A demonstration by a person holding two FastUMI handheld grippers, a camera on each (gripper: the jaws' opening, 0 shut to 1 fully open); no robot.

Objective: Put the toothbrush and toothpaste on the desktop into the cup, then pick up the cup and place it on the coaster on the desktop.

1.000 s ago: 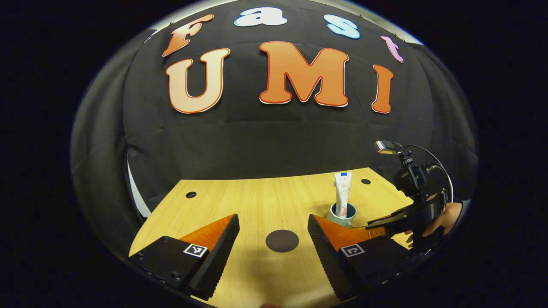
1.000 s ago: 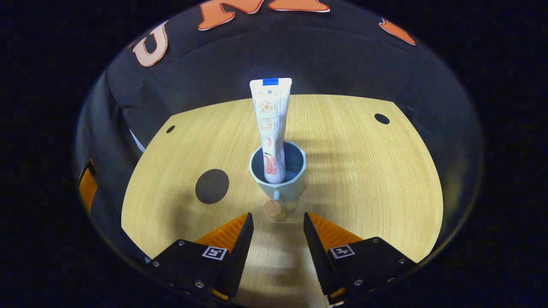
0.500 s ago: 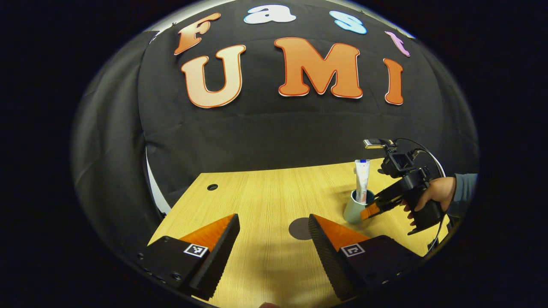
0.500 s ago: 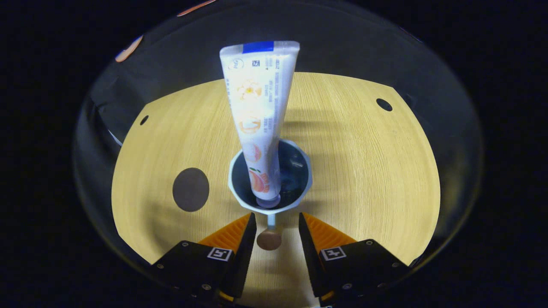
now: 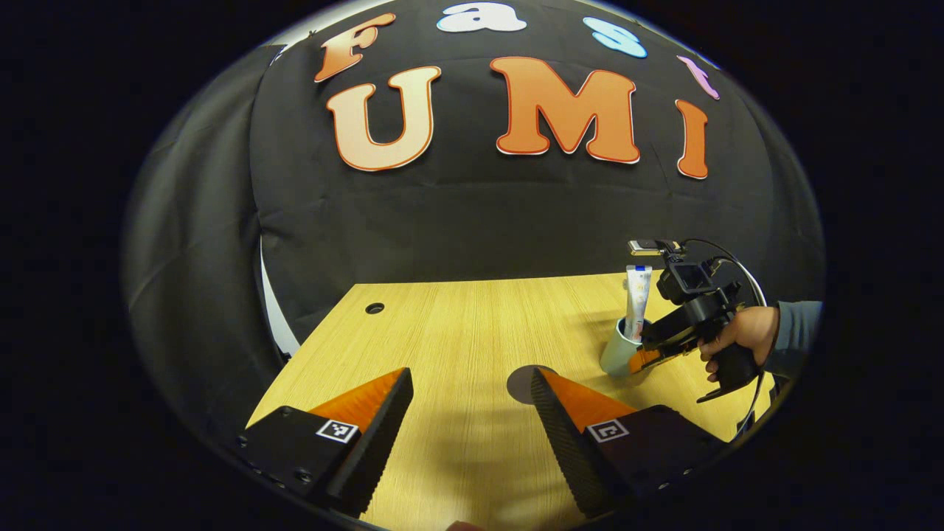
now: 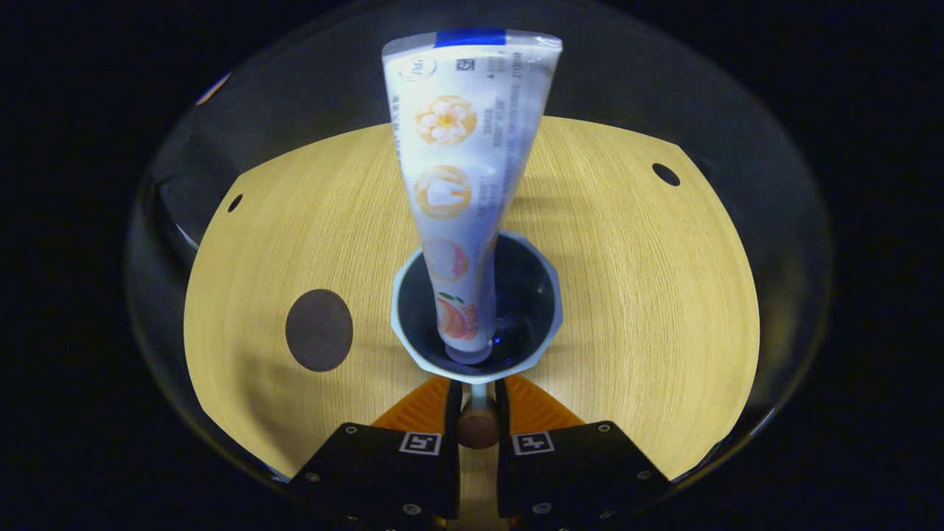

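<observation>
A pale blue cup stands on the wooden table with a white toothpaste tube upright in it, cap down. My right gripper is shut on the cup's handle, which ends in a round wooden knob. From the left gripper view, the cup and tube are at the right, with the right gripper and the hand holding it. A dark round coaster lies left of the cup. My left gripper is open and holds nothing, and its right finger partly covers the coaster.
The table has small round holes near its far corners. Black cloth walls close in behind it and on the left. A sleeve shows at the right edge.
My right gripper moved forward to the cup and its fingers closed on the handle. The left gripper drifted left, so the cup and coaster now sit further right in its view.
</observation>
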